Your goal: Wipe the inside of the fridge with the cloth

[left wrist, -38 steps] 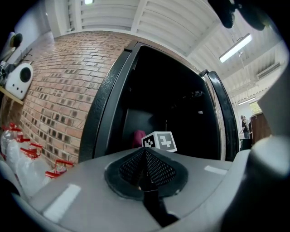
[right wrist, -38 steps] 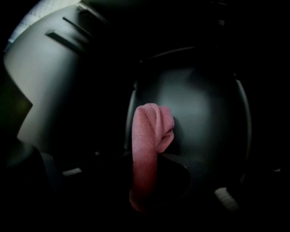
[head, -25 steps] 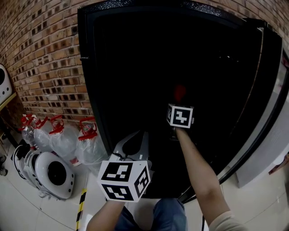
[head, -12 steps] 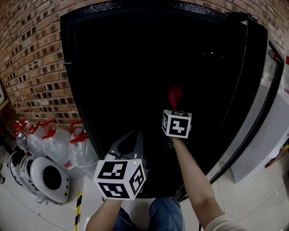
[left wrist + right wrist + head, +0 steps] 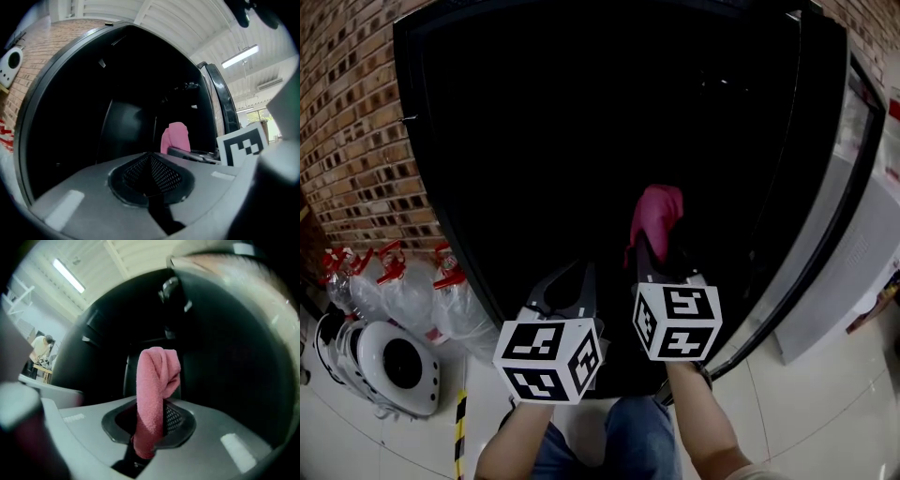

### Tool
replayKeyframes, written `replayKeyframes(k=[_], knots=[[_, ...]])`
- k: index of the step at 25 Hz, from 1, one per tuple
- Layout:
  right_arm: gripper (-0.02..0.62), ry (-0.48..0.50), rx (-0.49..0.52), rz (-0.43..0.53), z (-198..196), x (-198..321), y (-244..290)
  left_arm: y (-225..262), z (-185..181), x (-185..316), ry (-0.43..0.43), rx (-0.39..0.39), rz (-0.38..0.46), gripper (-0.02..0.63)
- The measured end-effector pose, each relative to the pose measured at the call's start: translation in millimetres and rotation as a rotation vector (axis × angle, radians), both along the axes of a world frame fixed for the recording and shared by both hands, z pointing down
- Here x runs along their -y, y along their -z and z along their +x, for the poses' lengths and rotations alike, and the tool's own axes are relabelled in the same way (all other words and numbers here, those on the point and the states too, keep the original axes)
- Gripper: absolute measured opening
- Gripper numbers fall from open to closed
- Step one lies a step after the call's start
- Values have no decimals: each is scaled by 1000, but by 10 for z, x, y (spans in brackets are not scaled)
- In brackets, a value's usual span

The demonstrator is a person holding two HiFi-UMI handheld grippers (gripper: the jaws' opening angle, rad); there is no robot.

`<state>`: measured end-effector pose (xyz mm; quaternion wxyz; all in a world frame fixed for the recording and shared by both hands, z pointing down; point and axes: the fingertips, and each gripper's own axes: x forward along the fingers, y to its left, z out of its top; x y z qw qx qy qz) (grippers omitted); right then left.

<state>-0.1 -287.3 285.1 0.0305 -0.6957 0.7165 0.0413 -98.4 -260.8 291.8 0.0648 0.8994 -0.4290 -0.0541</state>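
Left: brick wall [image 5: 356, 141] | at its foot: clear plastic bottles [image 5: 422, 291], red caps, bunched together | just beside them: white round appliance [image 5: 384, 370], dark centre, sitting on the tiled floor [image 5: 825, 412] | near it: yellow-black striped tape [image 5: 461, 431] on the tiles | overhead: tube light [image 5: 240, 56], lit

The open fridge [image 5: 581, 131] is set straight ahead, with a brick wall [image 5: 347, 122] to its left and its door [image 5: 853, 225] swung out at the right. The cloth [image 5: 657, 214] is held up in the jaws of the right gripper [image 5: 652, 251] at the fridge's opening. The left gripper [image 5: 584, 272] is placed just beside it, on the left. Bottles [image 5: 441, 291] are stood on the floor [image 5: 825, 412] by the wall.
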Motion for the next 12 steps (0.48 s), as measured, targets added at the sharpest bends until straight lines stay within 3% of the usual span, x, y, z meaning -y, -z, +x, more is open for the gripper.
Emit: replayKeyframes(k=[12], knots=[[60,-3,-51,71,-95,-682,-18,-92,105,-64,-21,4,-2,12]])
